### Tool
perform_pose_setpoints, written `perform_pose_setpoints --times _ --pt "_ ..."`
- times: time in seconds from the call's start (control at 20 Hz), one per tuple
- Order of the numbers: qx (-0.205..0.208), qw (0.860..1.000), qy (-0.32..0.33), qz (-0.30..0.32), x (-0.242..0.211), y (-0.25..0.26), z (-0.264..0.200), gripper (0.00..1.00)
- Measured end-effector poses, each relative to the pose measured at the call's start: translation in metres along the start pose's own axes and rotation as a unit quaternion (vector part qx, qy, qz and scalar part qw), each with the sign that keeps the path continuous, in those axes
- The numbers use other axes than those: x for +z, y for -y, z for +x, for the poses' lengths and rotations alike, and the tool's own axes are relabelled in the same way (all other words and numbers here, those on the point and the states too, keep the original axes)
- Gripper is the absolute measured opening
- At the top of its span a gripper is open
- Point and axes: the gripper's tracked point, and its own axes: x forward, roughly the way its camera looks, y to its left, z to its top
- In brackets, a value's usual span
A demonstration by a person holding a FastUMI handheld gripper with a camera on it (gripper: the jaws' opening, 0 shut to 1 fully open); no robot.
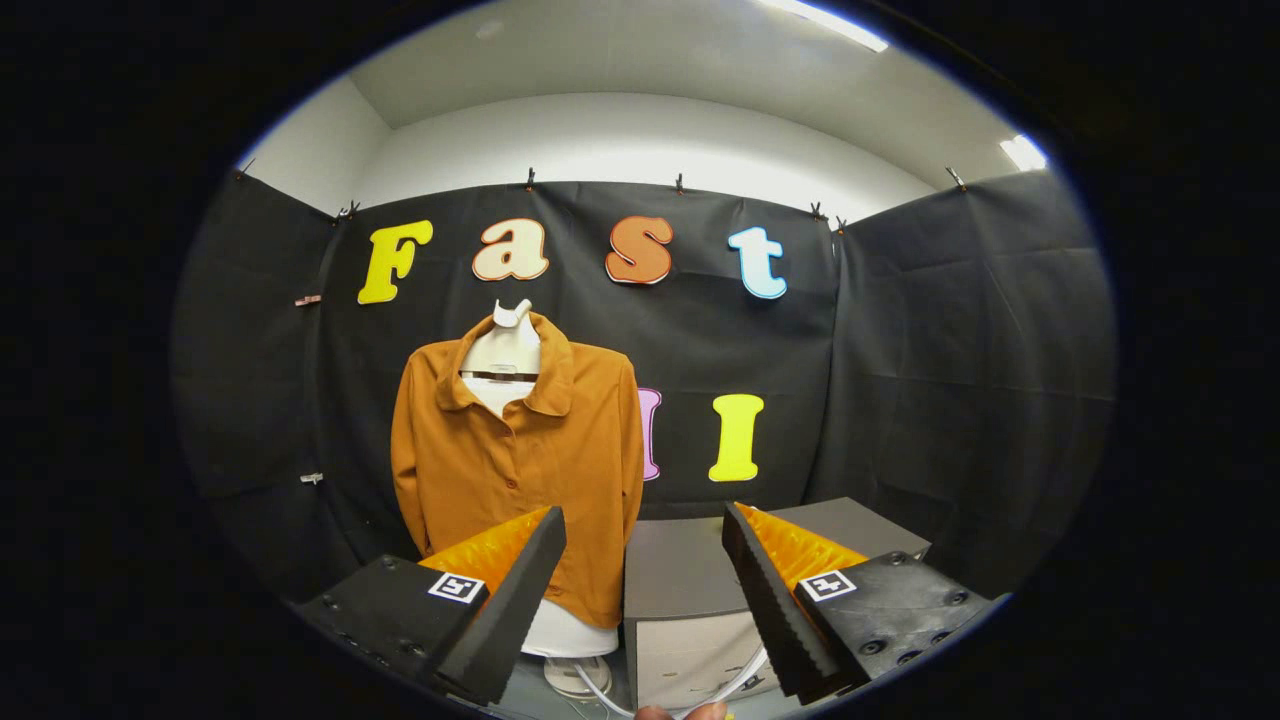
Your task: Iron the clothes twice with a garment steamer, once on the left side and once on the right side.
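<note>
Tool (645,590) fingers stand wide apart, holding nothing, each carrying a small square black-and-white marker (no readable writing on either). Beyond the left finger an orange-brown shirt (520,450) hangs buttoned on a white mannequin torso (505,350) against the booth's black wall. Just beside the shirt, between and beyond the fingers, sits a grey cabinet (690,590). White tubing (600,690) curves low between the fingers.

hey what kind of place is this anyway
Likely a staged recording booth, not a home: black cloth walls clipped up around it, an orange shirt on a mannequin form beside a grey cabinet. The tool is open, holding nothing.
</note>
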Motion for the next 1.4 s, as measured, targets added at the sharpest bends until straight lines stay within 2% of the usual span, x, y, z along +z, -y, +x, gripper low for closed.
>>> perform_pose_setpoints --times 0.15,0.3,0.65,1.0,1.4 --pt "0.009 1.000 -0.011 0.011 0.005 0.026 0.021 0.98" --pt "0.005 0.999 -0.050 0.003 -0.005 0.058 0.048 0.98" --pt "-0.011 0.983 -0.180 0.031 -0.066 0.126 0.109 0.99" --pt "-0.006 0.944 -0.326 0.048 -0.153 0.176 0.164 0.99" --pt "0.004 0.897 -0.433 0.086 -0.238 0.204 0.215 0.99"
